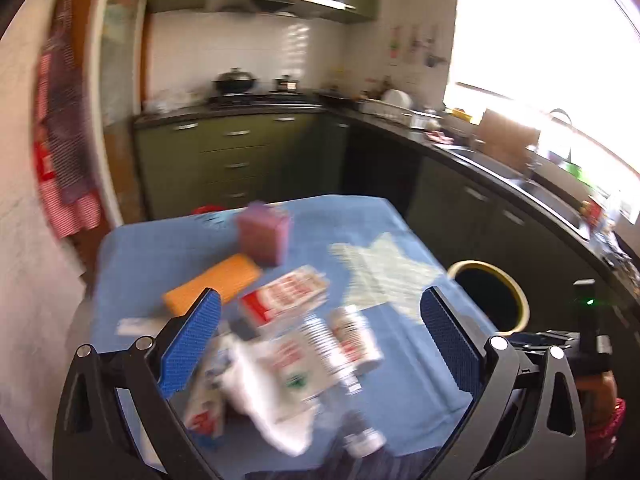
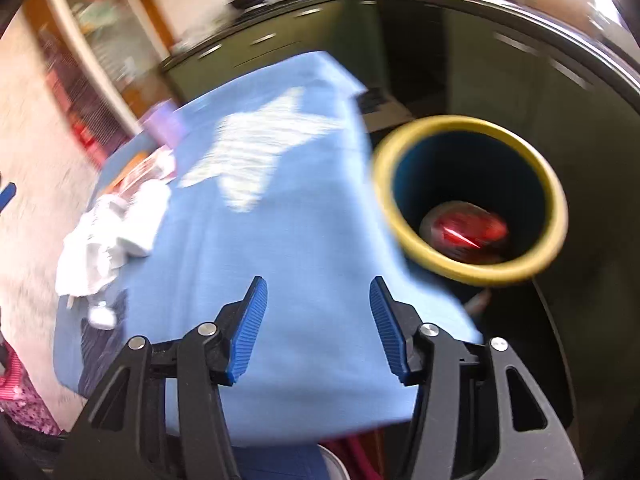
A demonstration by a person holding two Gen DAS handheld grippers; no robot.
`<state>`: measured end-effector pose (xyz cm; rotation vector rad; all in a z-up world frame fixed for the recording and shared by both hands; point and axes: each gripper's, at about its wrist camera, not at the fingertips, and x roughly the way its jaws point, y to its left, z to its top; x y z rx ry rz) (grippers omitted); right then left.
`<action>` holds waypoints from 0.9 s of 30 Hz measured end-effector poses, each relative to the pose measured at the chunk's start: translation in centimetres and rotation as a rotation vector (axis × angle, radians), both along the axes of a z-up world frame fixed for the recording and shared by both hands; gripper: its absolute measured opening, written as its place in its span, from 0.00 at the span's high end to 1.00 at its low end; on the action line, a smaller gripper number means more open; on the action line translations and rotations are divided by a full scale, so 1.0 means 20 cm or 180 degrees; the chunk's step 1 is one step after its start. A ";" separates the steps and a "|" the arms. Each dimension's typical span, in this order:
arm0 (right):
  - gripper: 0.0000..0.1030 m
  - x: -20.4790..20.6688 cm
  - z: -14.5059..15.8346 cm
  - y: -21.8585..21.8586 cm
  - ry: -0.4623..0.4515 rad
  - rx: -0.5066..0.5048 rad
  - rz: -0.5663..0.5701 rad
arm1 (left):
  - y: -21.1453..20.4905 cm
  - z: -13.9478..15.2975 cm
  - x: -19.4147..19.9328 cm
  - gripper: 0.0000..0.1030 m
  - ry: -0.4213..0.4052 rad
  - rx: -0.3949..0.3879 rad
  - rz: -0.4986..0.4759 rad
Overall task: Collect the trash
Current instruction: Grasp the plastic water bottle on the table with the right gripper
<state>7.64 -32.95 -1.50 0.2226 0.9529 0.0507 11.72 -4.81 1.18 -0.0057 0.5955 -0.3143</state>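
Blurred by motion, both views show a table under a blue cloth [image 1: 168, 256]. From left to right in the left wrist view, an orange block [image 1: 212, 286], a purple box [image 1: 264, 236], a red-and-white carton [image 1: 286, 294] and a white tissue [image 1: 276, 400] lie on it, the tissue and cartons between the wide-apart fingers of the left gripper [image 1: 320, 344], which grips nothing. A yellow-rimmed bin [image 1: 492, 292] stands just beside the table's right edge. The right gripper [image 2: 318, 328], fingers apart and empty, hangs over bare cloth; a red wrapper [image 2: 466, 234] lies inside the bin. Lettering is too smeared to read.
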 end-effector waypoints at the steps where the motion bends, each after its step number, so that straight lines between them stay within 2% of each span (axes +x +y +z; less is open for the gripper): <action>1: 0.50 0.02 0.01 0.07 -0.0011 -0.0023 0.0086 | 0.08 -0.03 -0.01 0.05 0.0007 0.0009 0.0102; 5: 0.50 0.13 0.10 0.38 -0.0117 -0.0093 0.0478 | 0.33 -0.13 -0.07 0.05 0.0058 -0.0036 0.0425; 8: 0.51 0.22 0.17 0.62 -0.0212 -0.0096 0.0751 | 0.48 -0.18 -0.11 0.05 0.0111 -0.0125 0.0504; 14: 0.51 0.32 0.21 0.98 -0.0185 -0.0093 0.1230 | 0.53 -0.23 -0.14 0.05 0.0074 -0.0115 0.0602; 19: 0.51 0.39 0.12 1.16 -0.0009 -0.0153 0.1365 | 0.54 -0.26 -0.16 0.05 0.0087 -0.0139 0.0568; 27: 0.50 0.47 0.00 1.22 0.0149 -0.0313 0.1326 | 0.53 -0.27 -0.17 0.05 0.0119 -0.0162 0.0564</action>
